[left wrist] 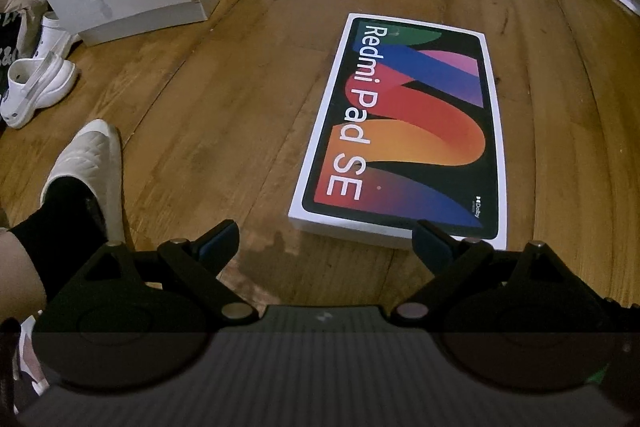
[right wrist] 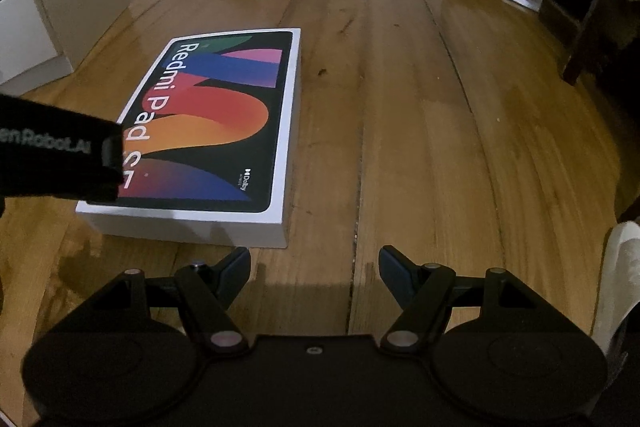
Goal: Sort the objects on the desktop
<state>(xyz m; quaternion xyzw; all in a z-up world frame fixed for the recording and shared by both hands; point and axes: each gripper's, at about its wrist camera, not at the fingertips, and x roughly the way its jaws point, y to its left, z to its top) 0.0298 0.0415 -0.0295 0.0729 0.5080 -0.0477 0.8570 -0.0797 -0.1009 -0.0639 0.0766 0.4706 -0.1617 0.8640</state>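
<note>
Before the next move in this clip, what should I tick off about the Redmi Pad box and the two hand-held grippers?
1. Left hand-held gripper open, holding nothing: ok.
2. Right hand-held gripper open, holding nothing: ok.
3. Redmi Pad SE box lying flat on the wooden floor, printed face up: ok.
4. Nothing resting on the box top: ok.
5. Either gripper lined up on the box: not ok; it sits to the right of the left one and to the left of the right one.
6. Where the box should go: cannot tell.
</note>
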